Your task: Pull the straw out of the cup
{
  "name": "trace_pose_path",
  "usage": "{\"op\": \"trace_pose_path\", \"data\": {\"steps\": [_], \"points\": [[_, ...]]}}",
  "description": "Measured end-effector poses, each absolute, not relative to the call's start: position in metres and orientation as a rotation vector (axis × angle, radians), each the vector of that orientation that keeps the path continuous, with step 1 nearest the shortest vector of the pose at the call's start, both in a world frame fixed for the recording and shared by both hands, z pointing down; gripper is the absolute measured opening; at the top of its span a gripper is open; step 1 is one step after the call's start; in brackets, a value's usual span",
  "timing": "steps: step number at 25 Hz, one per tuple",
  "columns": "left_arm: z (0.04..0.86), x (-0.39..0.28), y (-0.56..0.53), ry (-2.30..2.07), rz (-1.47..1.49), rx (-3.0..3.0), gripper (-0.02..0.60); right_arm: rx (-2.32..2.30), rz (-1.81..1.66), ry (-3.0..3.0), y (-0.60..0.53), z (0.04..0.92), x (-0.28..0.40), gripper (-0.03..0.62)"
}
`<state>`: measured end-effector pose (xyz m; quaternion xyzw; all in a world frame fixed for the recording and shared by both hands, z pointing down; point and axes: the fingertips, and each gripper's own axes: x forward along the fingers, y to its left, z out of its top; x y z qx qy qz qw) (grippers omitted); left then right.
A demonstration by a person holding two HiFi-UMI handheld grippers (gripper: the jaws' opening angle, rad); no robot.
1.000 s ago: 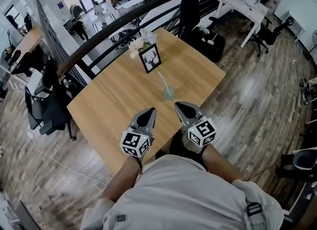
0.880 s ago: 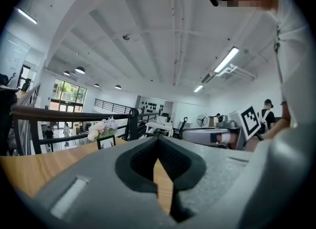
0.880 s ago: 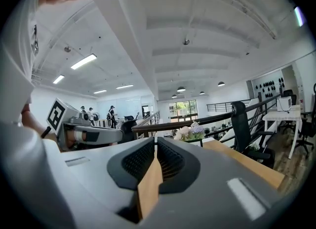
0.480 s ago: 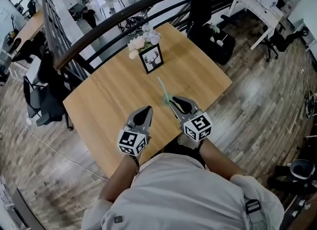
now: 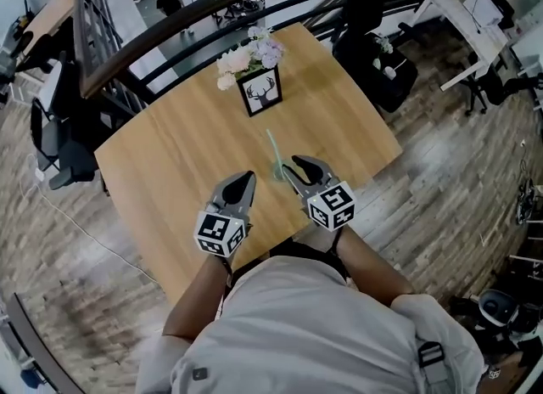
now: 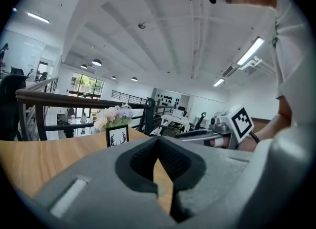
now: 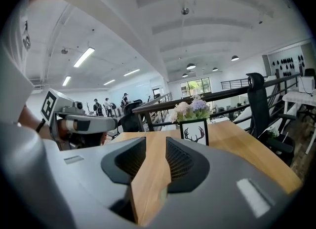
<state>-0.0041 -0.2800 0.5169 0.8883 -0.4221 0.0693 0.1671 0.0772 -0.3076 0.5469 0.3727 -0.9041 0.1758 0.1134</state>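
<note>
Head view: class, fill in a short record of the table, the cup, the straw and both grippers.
table: wooden
cup: on table, straw inside
straw: green, leaning
frame: antler picture, flowers behind it
left gripper: shut, empty
right gripper: jaws opening, nothing gripped, beside cup

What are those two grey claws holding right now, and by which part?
Nothing. The left gripper is shut on nothing; the right gripper is opening its jaws, with only the wooden tabletop showing between them.
</note>
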Motion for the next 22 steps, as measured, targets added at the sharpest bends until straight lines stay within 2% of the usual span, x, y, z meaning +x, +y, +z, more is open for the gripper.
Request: {"op": "trace_pose_path", "data": {"steps": [4, 22], "points": [[0.538, -0.002, -0.294, -1.210, 0.225, 2.487, 0.005, 1.034, 0.575, -2.611, -0.323, 0.577, 0.075, 0.152], [0.612, -0.012, -0.333, -1.258, 0.256, 2.333, 0.005, 0.859, 0.687, -2.469, -0.366, 0.680, 0.058, 0.143]]}}
